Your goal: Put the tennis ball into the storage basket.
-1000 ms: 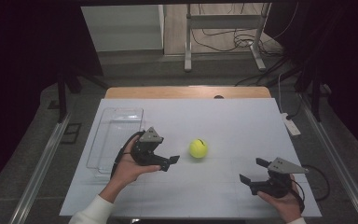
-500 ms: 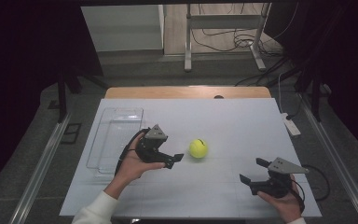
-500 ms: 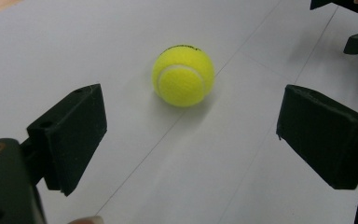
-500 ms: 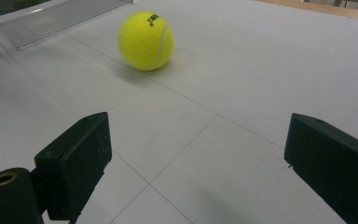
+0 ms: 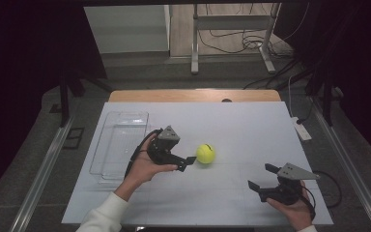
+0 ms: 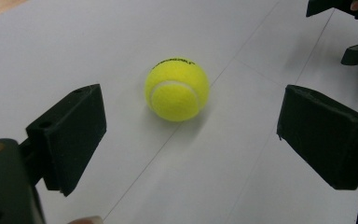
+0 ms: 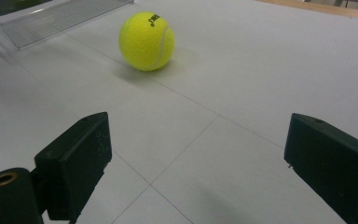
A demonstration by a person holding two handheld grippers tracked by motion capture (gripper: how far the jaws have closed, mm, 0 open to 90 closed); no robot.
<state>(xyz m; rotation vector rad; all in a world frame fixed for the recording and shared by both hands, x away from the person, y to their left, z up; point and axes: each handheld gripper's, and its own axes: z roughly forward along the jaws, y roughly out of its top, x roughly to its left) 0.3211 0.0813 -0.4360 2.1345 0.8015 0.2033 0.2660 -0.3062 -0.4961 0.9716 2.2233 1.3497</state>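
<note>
A yellow tennis ball (image 5: 205, 153) lies on the white table top (image 5: 232, 125), near its middle. My left gripper (image 5: 187, 162) hovers just left of the ball and points at it, jaws open, a small gap from it. In the left gripper view the ball (image 6: 177, 88) sits ahead of the two wide-apart jaws, not between them. My right gripper (image 5: 261, 176) rests open near the front right of the table, well apart from the ball. In the right gripper view the ball (image 7: 147, 41) lies far ahead and left of the open right gripper (image 7: 198, 140).
A clear plastic tray (image 5: 118, 145) stands on the table's left side, behind the left hand; its corner (image 7: 56, 16) appears in the right gripper view. A white power strip (image 5: 302, 130) lies off the right edge. Cables and metal stand legs sit on the floor beyond.
The left hand has slid right, bringing its open jaws closer to the ball. The ball and the right gripper have stayed put.
</note>
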